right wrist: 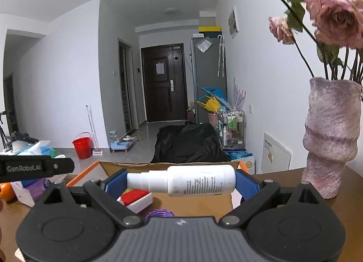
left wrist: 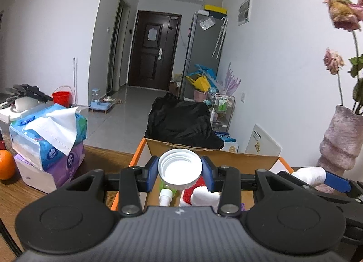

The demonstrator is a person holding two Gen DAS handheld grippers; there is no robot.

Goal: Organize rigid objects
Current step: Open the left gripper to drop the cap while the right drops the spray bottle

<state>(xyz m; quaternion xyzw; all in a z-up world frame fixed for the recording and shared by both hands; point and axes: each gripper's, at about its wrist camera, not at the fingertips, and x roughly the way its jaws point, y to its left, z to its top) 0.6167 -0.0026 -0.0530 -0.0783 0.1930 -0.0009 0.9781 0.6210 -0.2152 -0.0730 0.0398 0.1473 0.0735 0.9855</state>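
While the left hand-held gripper (left wrist: 180,172) pinches a white cap (left wrist: 180,166) and the right hand-held gripper (right wrist: 181,181) clamps a white spray bottle (right wrist: 181,179) end to end, long axis crosswise, the open cardboard box (left wrist: 226,160) lies just below toward twelve o'clock, nearer the left.

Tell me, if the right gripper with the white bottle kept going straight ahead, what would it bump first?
Probably the far wall of the cardboard box, just beyond the right gripper and its white bottle. Depth is unclear.
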